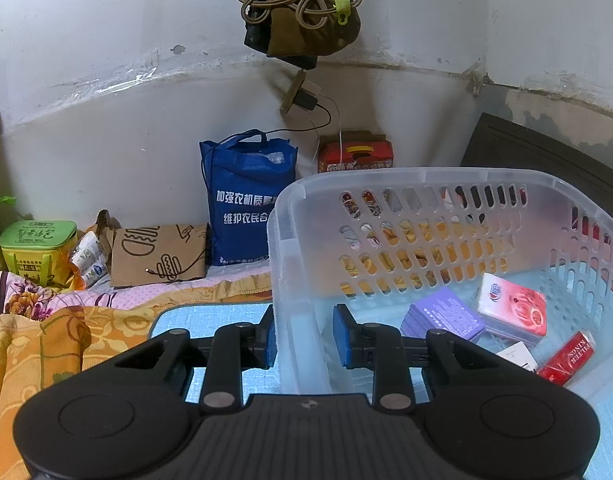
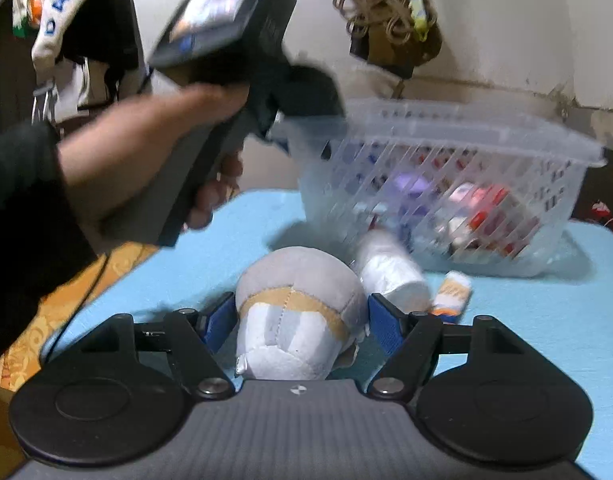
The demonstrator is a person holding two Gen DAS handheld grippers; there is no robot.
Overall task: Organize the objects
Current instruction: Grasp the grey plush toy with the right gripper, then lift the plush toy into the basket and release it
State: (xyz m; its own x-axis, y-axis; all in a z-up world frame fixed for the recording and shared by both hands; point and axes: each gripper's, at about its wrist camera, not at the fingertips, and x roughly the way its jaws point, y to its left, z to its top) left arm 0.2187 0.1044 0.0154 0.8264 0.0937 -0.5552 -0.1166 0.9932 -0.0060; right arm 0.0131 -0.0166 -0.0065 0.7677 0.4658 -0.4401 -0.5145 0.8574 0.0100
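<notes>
A clear plastic basket (image 1: 426, 176) stands on a light blue mat (image 2: 546, 320). My left gripper (image 1: 304, 320) is shut on the basket's near corner wall, one pad outside and one inside. In the basket lie a purple pack (image 1: 442, 316), a pink and white tissue pack (image 1: 514, 308) and a red cigarette box (image 1: 566, 356). In front of the basket (image 2: 446, 128), a grey and white plush toy (image 2: 298, 320) lies between the pads of my right gripper (image 2: 300, 304), which touch both its sides. Beside it lie a white roll (image 2: 390, 268) and a small orange and white tube (image 2: 452, 292).
A hand (image 2: 146, 140) holds the left gripper at the basket rim. Against the wall stand a blue bag (image 1: 246, 200), a red box (image 1: 356, 156), a brown paper bag (image 1: 158, 256) and a green box (image 1: 38, 244). Coiled cord (image 1: 298, 4) hangs above. Orange bedding (image 1: 46, 340) lies left.
</notes>
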